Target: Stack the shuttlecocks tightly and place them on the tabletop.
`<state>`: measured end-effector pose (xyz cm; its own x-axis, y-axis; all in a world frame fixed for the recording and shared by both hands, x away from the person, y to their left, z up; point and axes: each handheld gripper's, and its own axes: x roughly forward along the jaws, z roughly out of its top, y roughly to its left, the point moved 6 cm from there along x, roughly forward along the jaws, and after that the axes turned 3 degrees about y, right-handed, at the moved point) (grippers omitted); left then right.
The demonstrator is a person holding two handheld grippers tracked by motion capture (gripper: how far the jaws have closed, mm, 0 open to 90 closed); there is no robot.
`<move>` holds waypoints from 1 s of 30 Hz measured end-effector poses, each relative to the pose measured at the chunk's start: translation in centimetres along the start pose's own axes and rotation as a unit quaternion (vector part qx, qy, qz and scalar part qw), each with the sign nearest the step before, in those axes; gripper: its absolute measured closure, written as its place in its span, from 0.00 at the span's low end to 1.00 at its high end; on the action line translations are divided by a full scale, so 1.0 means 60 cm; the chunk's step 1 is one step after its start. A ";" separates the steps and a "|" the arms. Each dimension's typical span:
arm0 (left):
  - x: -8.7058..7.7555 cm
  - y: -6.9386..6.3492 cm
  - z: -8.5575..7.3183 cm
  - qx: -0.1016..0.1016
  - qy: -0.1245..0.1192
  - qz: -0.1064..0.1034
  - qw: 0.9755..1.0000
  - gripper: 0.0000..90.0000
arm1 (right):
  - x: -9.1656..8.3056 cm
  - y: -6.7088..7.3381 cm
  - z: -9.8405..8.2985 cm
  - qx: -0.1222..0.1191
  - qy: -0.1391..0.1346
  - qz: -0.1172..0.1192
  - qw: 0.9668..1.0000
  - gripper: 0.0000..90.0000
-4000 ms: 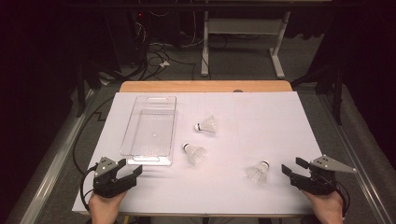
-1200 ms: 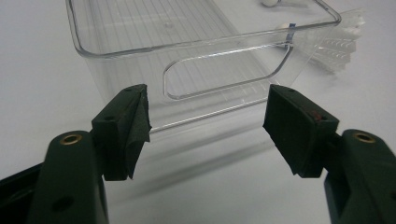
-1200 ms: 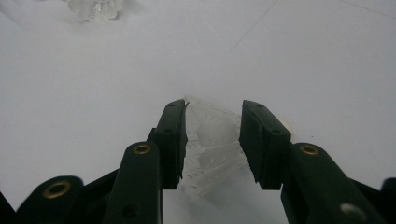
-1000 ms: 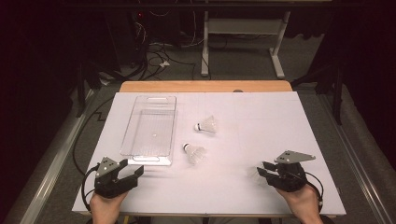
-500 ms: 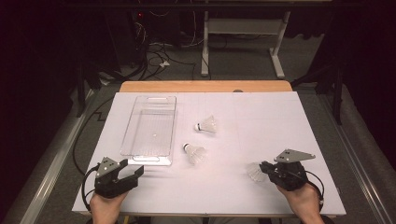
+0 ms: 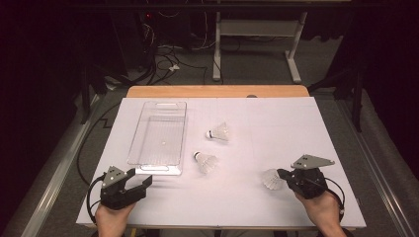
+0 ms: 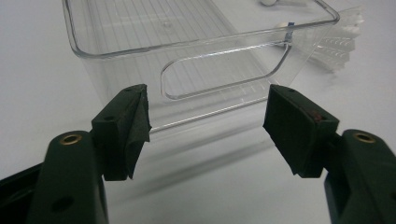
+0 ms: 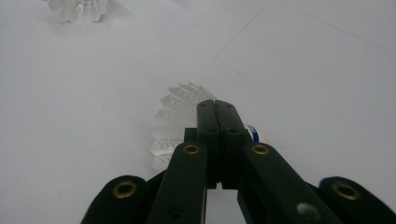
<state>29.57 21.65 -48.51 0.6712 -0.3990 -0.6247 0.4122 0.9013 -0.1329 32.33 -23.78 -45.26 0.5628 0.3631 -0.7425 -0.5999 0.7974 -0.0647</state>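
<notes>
High view: white table covering [image 6: 237, 197]; clear rectangular plastic bin [image 6: 159, 133], nothing in it, left of centre; two white feathered shuttlecocks, one [image 6: 219, 133] right of the bin's middle, one [image 6: 206, 161] near its front right corner. A third white shuttlecock [image 6: 272, 179] lies at the front right, touching the tip of the right gripper [image 6: 285, 175]; four seconds back it lay alone with the gripper well apart to its right, and the gripper has since come in to it. Its jaws have just been closing, with the shuttlecock between them. Left gripper [image 6: 143, 181] rests at the front left, just short of the bin's near end, in the same place as in every earlier picture. Left gripper view: jaws stand wide apart, nothing between them; the bin's [image 7: 205, 56] handle cut-out faces them; feathers of one shuttlecock [image 7: 336, 46] show through the clear wall, distorted, and its cork is cut off. Right gripper view: the right gripper [image 8: 215, 109] has its jaws pressed together over the third shuttlecock [image 8: 175, 123], the skirt fanning out to the left and a blue-banded cork edge peeping at the right. Judgement: pickup made, transfer to the bin likely next. Exactly which part the pads pinch is hidden beneath the jaws; another shuttlecock [image 8: 77, 8] is cropped at the top edge.
</notes>
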 end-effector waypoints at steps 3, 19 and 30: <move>0.000 0.000 0.000 0.002 0.001 0.001 1.000 0.36 | 0.000 -0.004 0.005 0.000 -0.003 -0.001 1.000 1.00; 0.001 -0.001 0.000 0.004 0.000 -0.002 1.000 0.36 | 0.017 -0.002 0.069 -0.019 -0.011 0.014 1.000 1.00; 0.002 -0.002 0.000 0.009 0.002 -0.003 1.000 0.35 | 0.047 0.004 0.107 -0.021 -0.007 0.028 0.999 1.00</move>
<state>29.59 21.47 -48.60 0.6653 -0.4042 -0.6277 0.4281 0.8953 -0.1228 37.39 -19.46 -43.09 0.5354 0.4141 -0.7361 -0.6545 0.7543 -0.0517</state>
